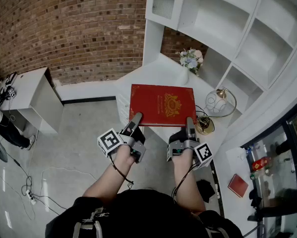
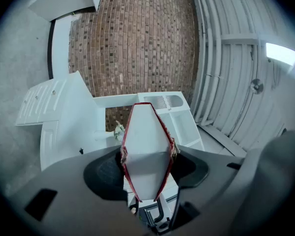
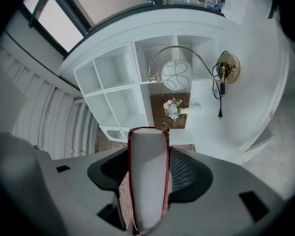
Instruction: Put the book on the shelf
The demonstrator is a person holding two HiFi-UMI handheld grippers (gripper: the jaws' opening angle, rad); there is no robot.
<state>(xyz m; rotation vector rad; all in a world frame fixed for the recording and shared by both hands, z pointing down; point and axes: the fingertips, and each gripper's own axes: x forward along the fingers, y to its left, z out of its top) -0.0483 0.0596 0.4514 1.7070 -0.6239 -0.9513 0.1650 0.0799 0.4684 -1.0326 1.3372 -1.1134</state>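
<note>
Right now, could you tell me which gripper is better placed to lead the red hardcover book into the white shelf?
Right, probably. Both grippers clamp the near edge of the red hardcover book, but the right gripper sits on the side nearer the white shelf cubbies; the left gripper can support.

Book [image 1: 162,104] flat on desk [image 1: 158,69]. Left gripper [image 1: 136,118] and right gripper [image 1: 189,123] on its near edge. Vase [image 1: 184,75] behind book, lamp [image 1: 218,103] to its right, shelf [image 1: 227,24] behind both.
</note>
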